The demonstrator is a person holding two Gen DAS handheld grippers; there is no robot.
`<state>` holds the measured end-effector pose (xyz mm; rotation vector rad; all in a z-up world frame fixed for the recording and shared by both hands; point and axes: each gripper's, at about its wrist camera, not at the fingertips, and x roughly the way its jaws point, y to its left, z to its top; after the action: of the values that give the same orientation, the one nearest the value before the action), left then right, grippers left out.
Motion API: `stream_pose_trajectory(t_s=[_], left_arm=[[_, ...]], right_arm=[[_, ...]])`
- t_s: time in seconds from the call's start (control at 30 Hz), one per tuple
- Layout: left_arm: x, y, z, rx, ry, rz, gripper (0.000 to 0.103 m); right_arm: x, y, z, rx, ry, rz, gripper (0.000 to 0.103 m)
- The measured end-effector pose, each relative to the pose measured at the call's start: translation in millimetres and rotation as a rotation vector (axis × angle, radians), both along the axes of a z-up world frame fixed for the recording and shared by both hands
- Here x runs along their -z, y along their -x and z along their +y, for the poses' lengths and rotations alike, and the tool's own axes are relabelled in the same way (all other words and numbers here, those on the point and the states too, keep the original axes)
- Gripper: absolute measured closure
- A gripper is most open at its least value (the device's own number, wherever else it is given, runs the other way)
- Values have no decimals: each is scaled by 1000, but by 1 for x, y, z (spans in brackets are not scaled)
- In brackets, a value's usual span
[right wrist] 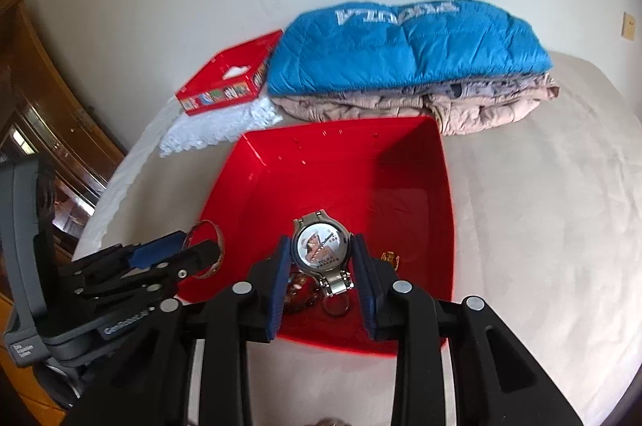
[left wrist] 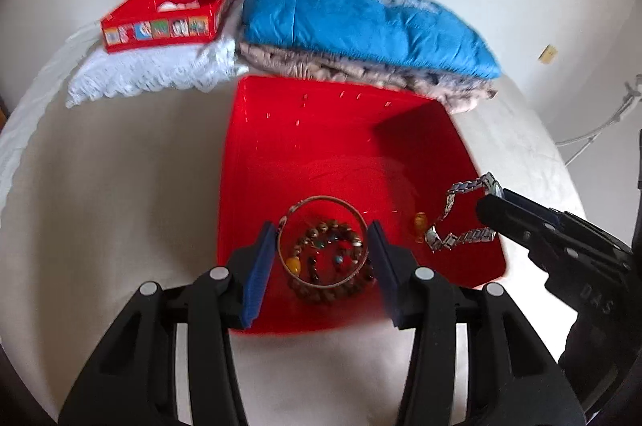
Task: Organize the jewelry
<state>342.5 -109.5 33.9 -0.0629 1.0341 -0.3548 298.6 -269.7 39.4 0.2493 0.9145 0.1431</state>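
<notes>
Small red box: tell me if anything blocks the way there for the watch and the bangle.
Nothing visible does. The right gripper holds the watch and the left gripper the bangle above the red bin. The small red box sits open-topped on white lace beyond the bin's far left corner.

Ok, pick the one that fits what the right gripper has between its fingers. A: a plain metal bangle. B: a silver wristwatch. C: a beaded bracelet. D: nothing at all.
B: in the right wrist view the right gripper has its blue pads on either side of the silver wristwatch face, above the red bin; the metal bangle sits between the left gripper's fingers instead.
</notes>
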Motion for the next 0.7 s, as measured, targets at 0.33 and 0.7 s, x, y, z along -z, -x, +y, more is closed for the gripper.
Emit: stream_pose_trajectory(t_s=[0.33,0.7], left_arm=[[33,-20,-6,18,-13,52,57],[37,-24,-6,7,-27,64,40]], right_arm=[[26,-14,-2,8,13,66,72],[31,-16,4,5,59,80,69]])
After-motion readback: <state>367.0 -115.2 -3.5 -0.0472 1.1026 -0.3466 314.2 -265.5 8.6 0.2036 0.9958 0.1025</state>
